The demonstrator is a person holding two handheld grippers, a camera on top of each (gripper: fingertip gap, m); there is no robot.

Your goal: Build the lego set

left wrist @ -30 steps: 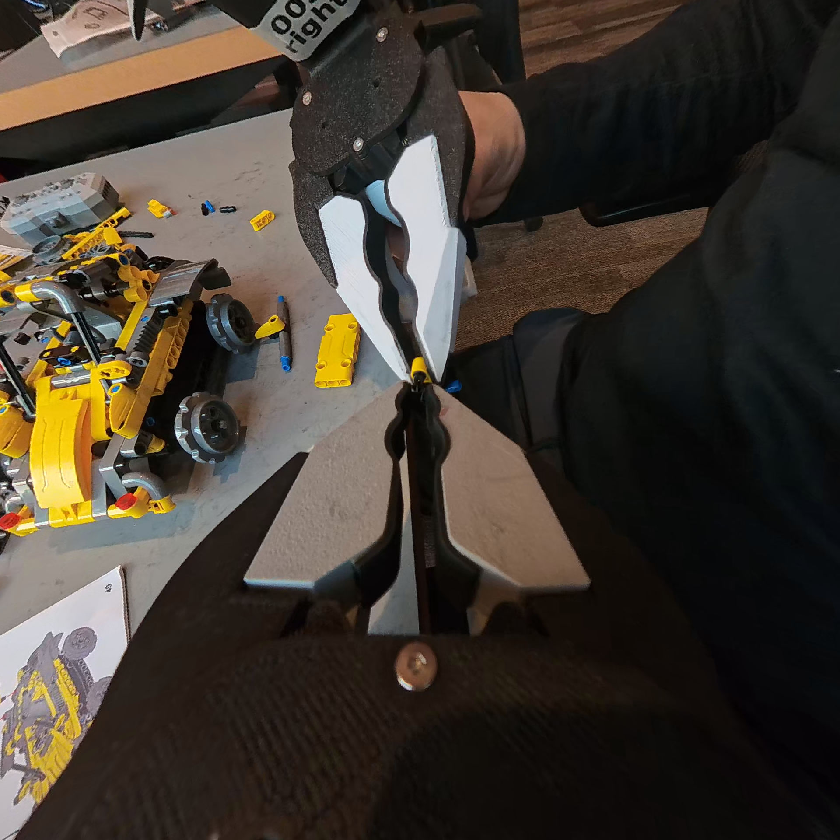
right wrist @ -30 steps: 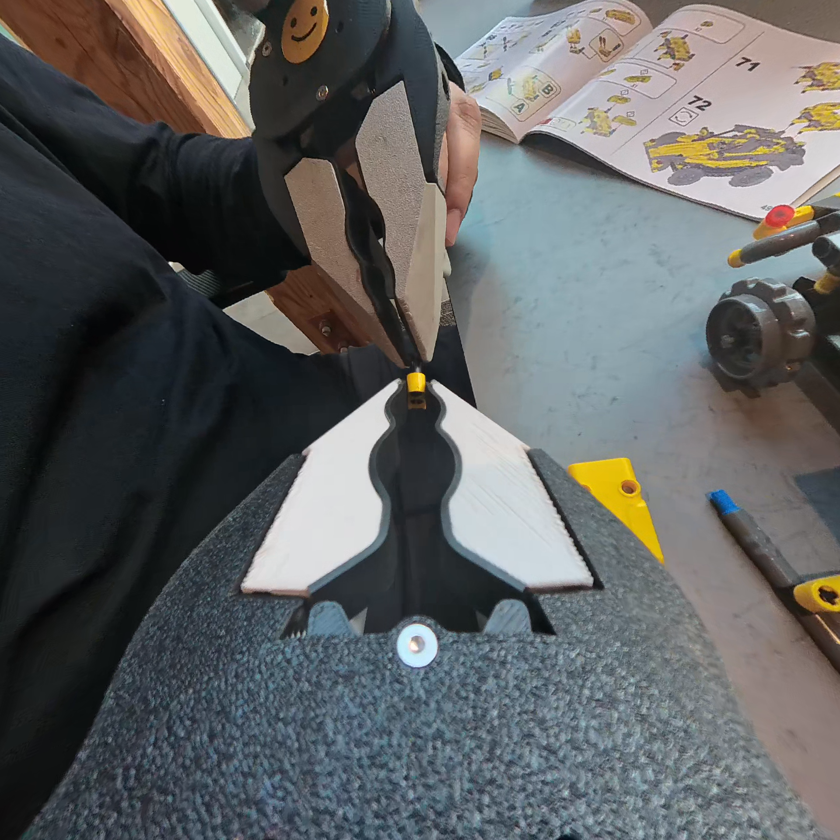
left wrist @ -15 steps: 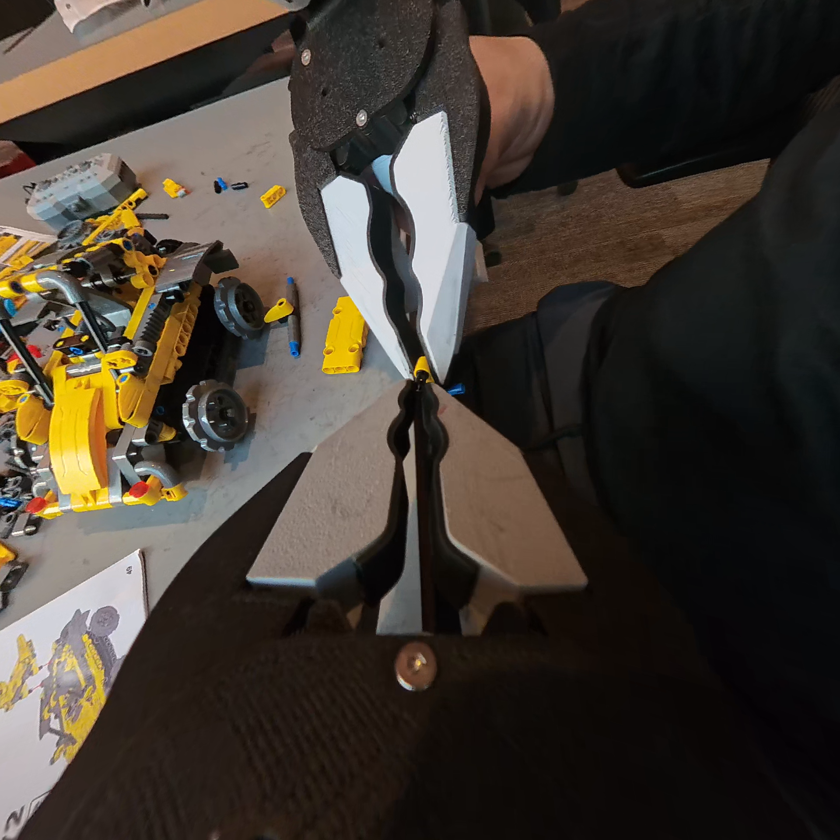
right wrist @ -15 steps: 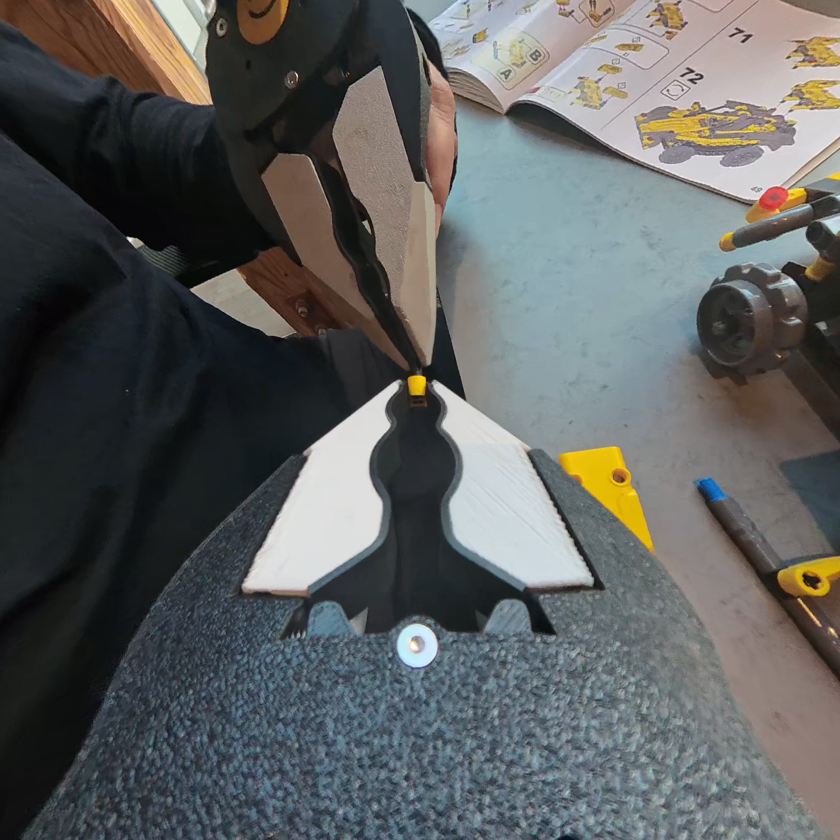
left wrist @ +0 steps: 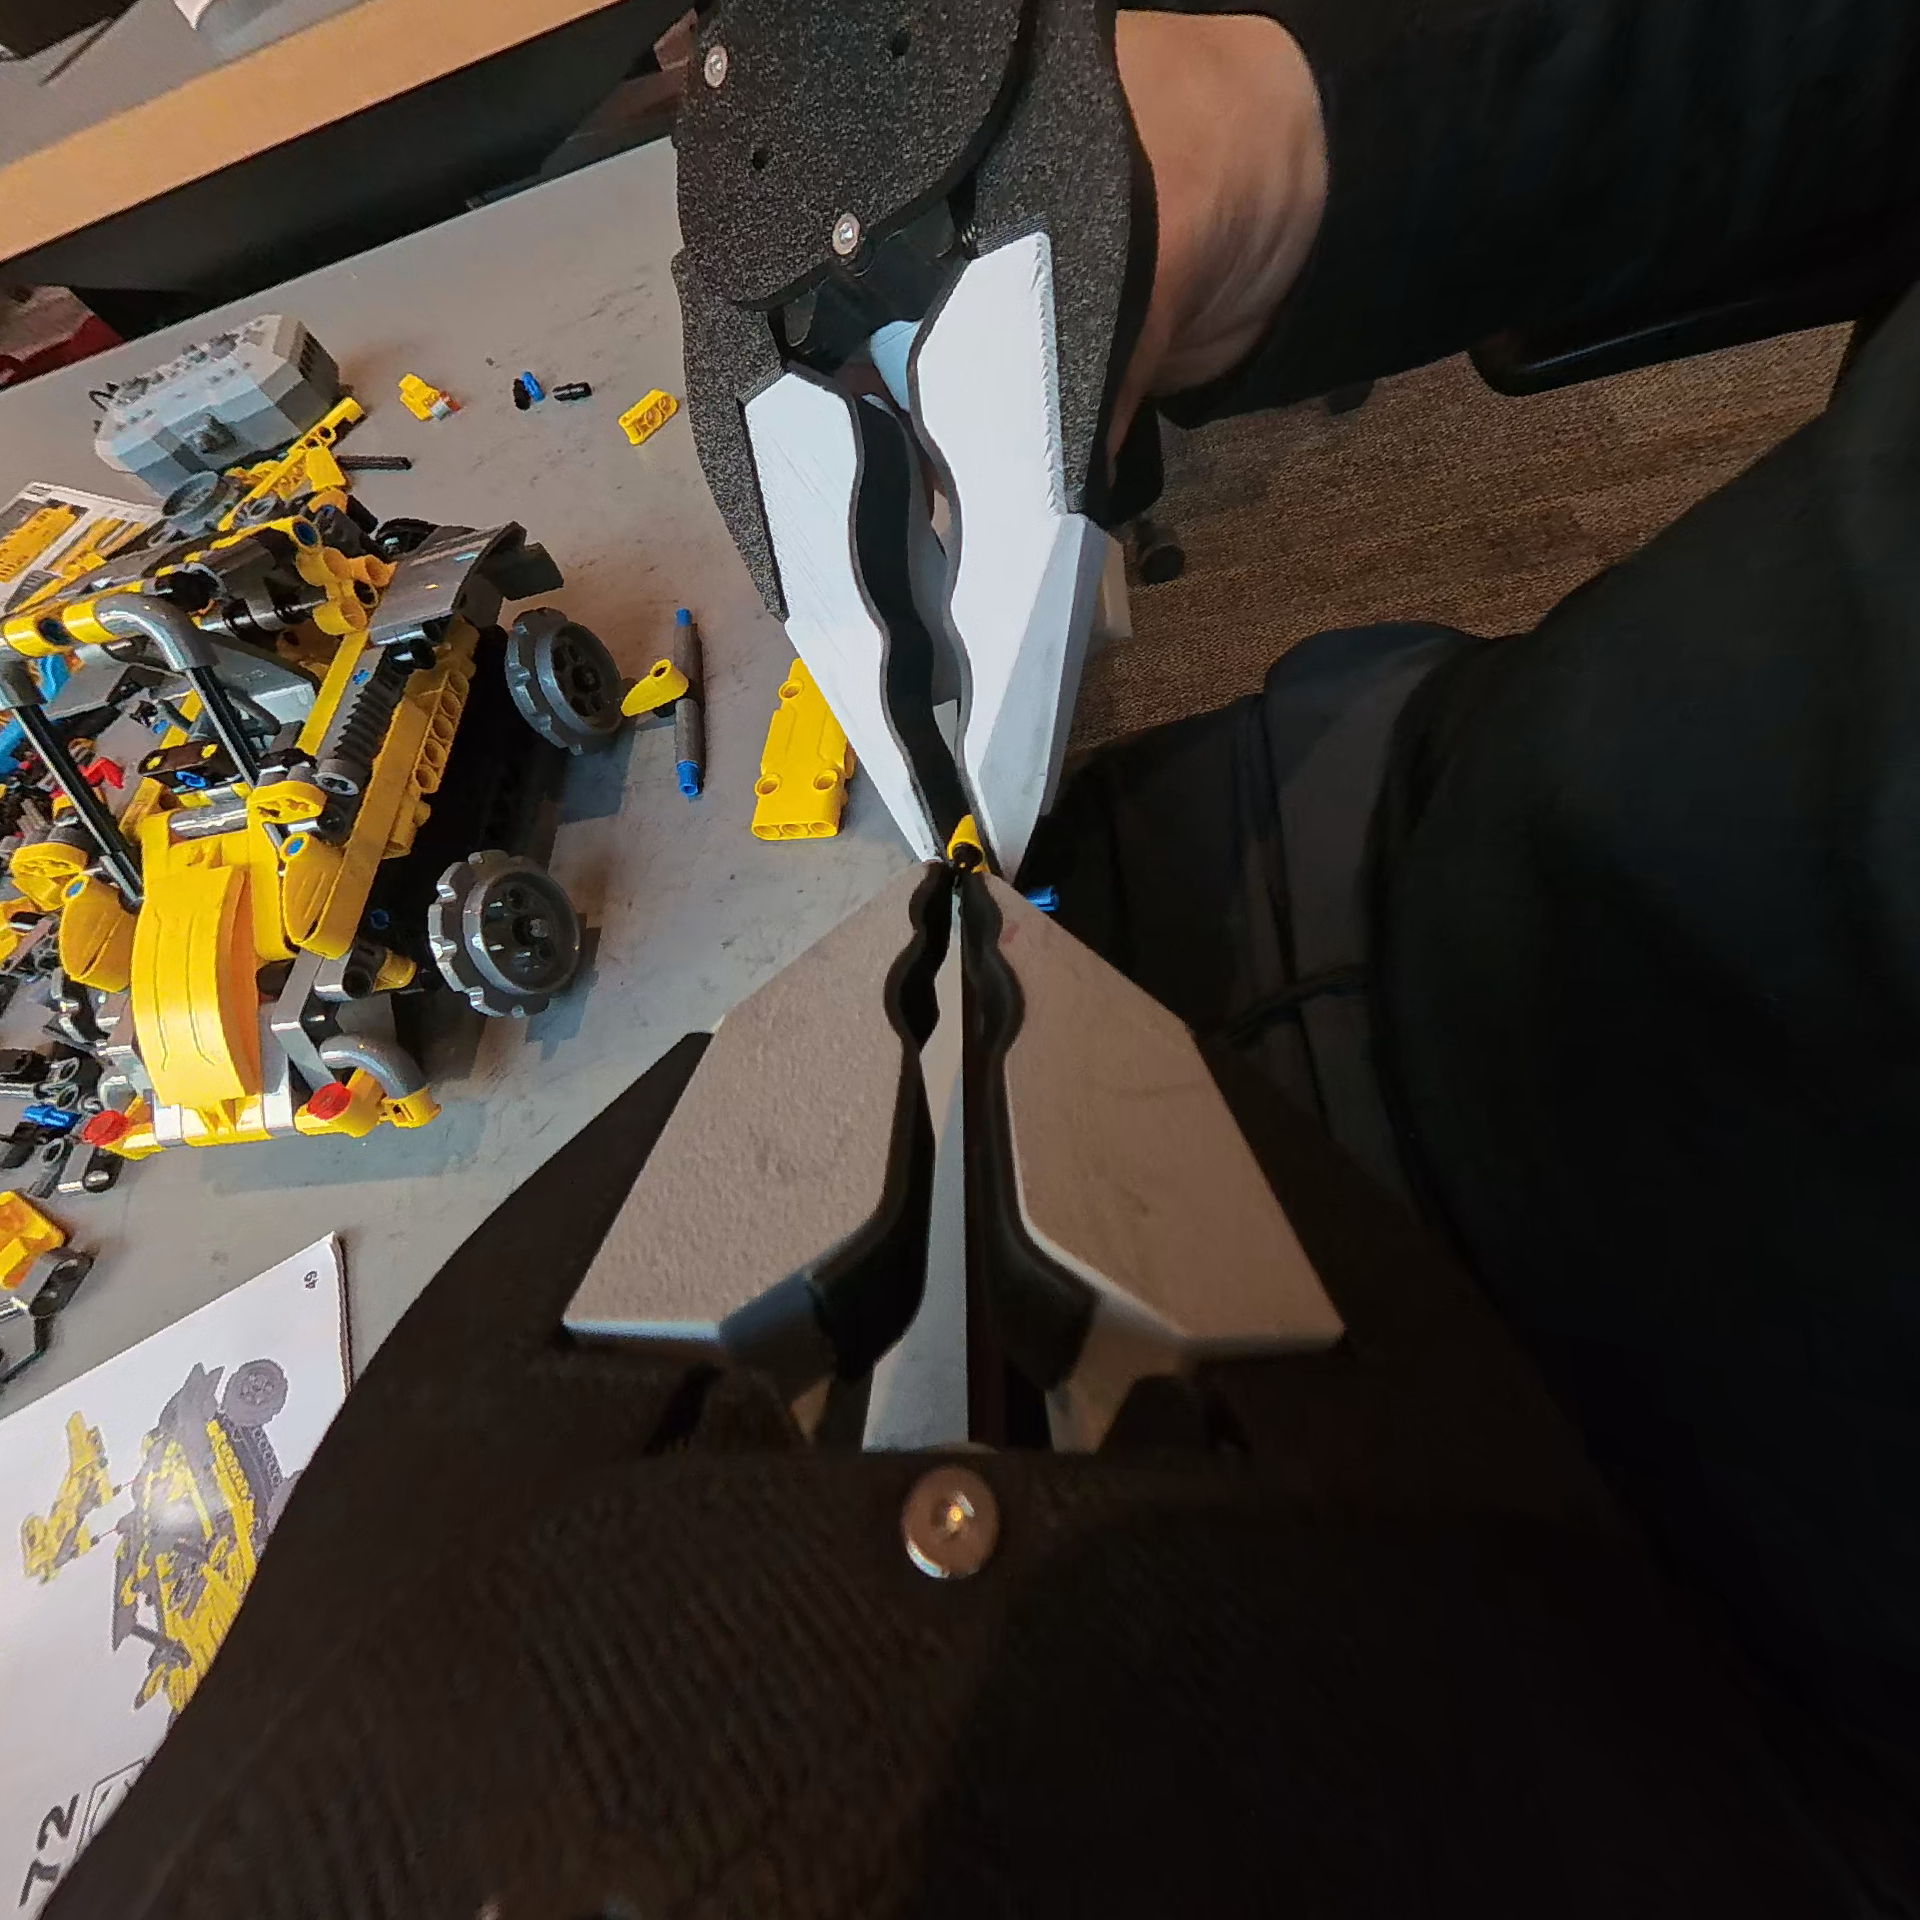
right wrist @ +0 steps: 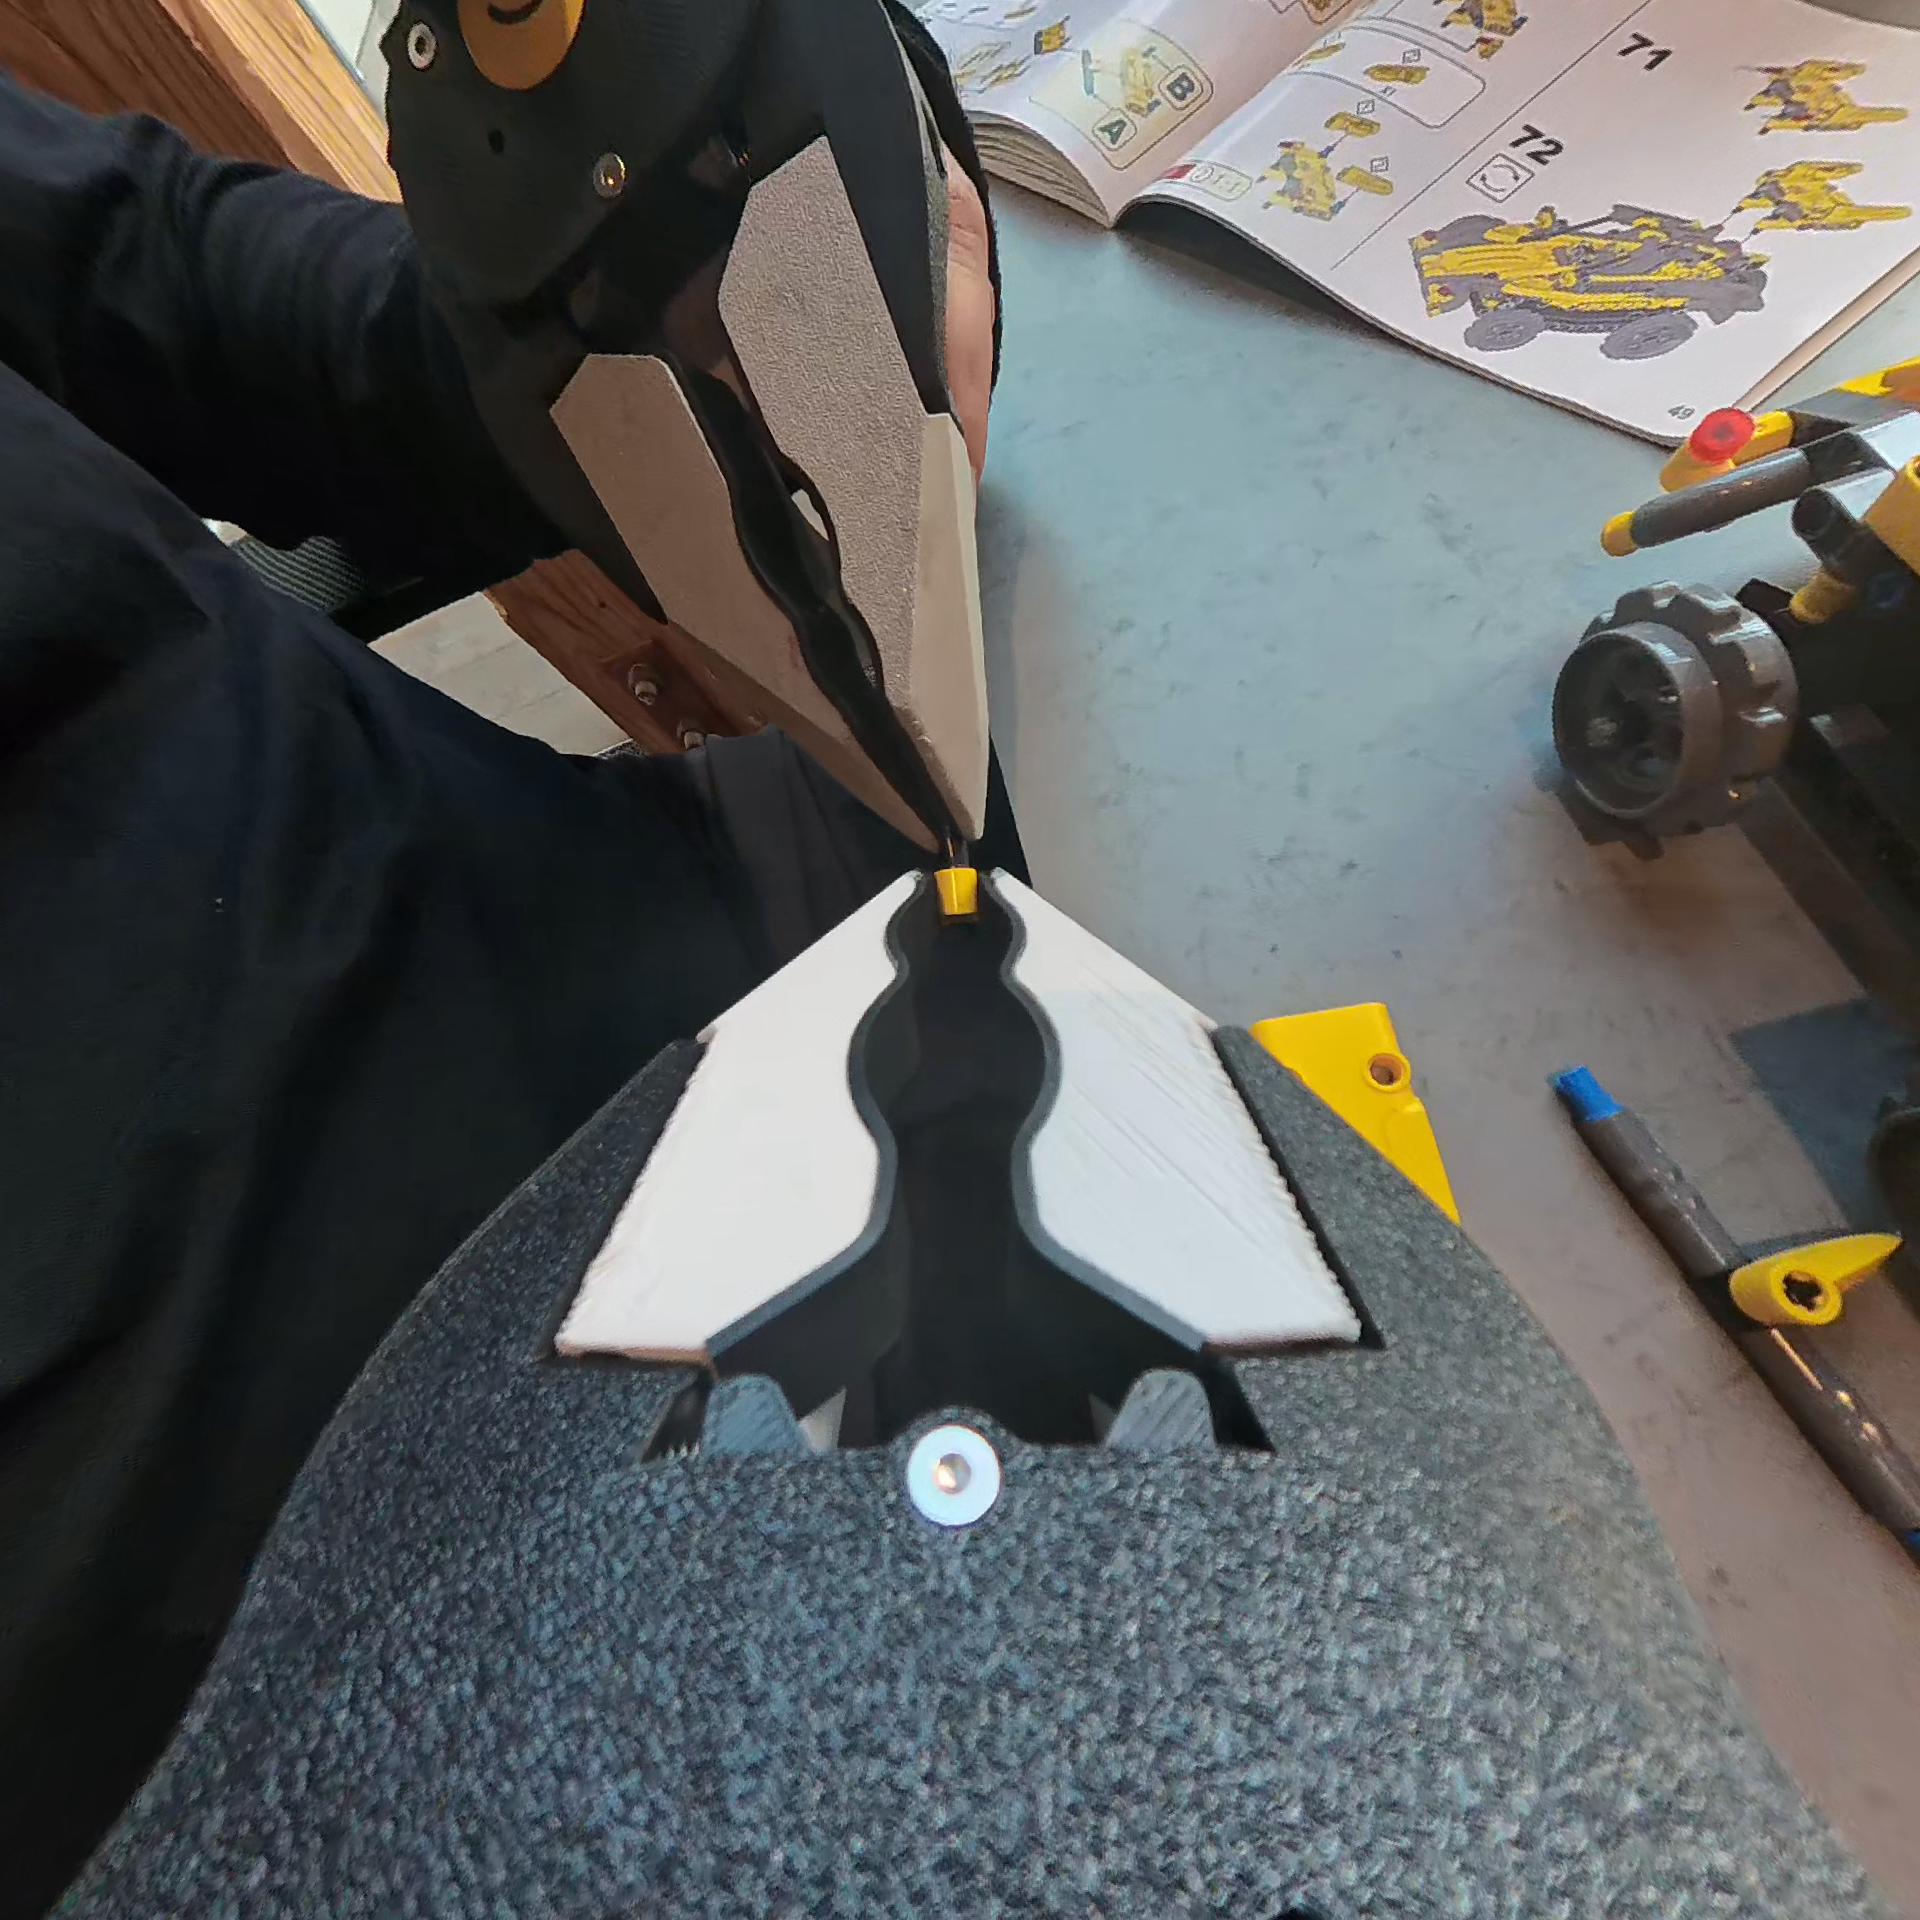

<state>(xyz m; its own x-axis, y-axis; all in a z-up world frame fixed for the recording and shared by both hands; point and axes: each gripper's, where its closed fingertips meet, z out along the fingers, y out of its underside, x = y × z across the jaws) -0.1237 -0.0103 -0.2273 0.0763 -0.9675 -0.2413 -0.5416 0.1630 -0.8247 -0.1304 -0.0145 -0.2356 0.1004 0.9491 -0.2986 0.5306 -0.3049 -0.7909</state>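
My left gripper, with grey fingers, is shut on a thin black pin that sticks out of its tips. My right gripper, with white fingers, is shut on a small yellow bush. The two grippers meet tip to tip above the person's lap, just off the table edge. The pin's end touches the bush. In the left wrist view the right gripper comes down from above with the bush. In the right wrist view the left gripper comes down from above.
A half-built yellow and grey toy vehicle stands on the grey table, its wheel near my right gripper. A yellow beam, a grey axle with a yellow connector and an open instruction booklet lie nearby. My left and right fingertips are right by each other.
Both grippers stay shut and tip to tip. Each now looms larger and more tilted in the other's view. The table and vehicle have shifted right in the left wrist view.
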